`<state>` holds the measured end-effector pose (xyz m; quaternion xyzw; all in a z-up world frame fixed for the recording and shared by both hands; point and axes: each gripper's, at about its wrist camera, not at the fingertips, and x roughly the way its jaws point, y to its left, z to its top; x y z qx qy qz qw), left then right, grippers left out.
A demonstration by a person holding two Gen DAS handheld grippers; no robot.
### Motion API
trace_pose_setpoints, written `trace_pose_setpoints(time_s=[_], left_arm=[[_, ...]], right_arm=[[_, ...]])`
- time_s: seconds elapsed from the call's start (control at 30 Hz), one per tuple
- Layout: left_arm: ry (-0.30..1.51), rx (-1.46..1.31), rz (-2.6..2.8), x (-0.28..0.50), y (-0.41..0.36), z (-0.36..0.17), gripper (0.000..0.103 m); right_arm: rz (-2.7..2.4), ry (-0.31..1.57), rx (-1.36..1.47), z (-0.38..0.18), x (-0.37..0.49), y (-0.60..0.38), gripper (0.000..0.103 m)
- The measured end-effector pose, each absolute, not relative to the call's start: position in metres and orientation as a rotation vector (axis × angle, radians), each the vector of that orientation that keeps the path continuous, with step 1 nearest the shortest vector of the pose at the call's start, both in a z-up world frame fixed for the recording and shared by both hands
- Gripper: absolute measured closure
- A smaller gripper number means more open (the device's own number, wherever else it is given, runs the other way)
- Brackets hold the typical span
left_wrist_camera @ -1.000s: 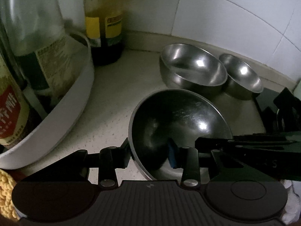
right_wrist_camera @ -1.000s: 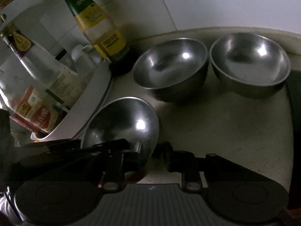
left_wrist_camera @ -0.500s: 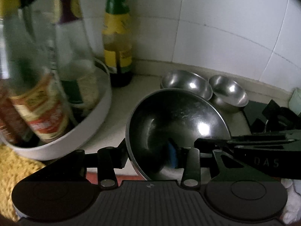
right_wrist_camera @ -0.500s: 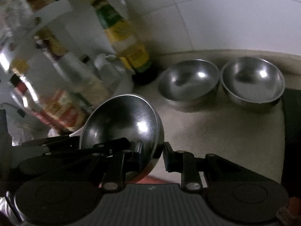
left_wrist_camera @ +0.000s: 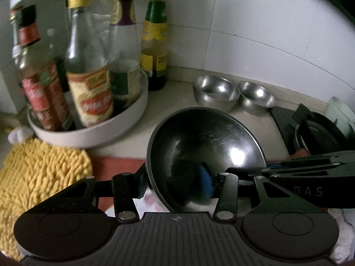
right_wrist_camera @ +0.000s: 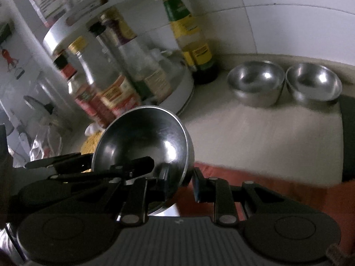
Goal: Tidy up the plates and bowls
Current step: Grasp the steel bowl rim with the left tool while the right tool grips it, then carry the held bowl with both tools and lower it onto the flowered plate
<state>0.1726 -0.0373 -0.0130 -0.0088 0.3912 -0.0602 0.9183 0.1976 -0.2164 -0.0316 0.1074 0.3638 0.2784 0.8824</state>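
I hold a large steel bowl tilted in the air above the counter's front edge. In the left wrist view my left gripper straddles the bowl's lower left rim. Its jaws are opening: the blue pad sits inside the bowl and the outer finger stands just off the wall. In the right wrist view my right gripper is shut on the rim of the same bowl. Two small steel bowls stand side by side by the tiled wall.
A white turntable tray crowded with sauce bottles stands at the left, with a green-capped bottle behind it. A yellow shaggy cloth lies at the near left. A black stove is at the right.
Both grippers have lifted the large bowl and drawn it back from the wall, so the two small bowls look farther off. The left jaws have widened a little.
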Motion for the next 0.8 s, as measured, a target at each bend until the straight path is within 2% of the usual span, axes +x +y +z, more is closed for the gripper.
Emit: trace_pose_setpoints(time_s=[0.3, 0.7, 0.8], left_arm=[[0.852, -0.011, -0.148, 0.124, -0.014, -0.021, 0.048], [0.921, -0.02, -0.162, 0.103, 0.0, -0.038, 0.05], [0.917, -0.016, -0.142, 0.102, 0.005, -0.039, 0.044]], right_arm=[[0.563, 0.809, 0.222, -0.041, 0.139, -0.19, 0.082], [0.52, 0.879, 0.213, -0.06, 0.111, -0.168, 0.082], [0.504, 0.886, 0.212, -0.064, 0.11, -0.164, 0.08]])
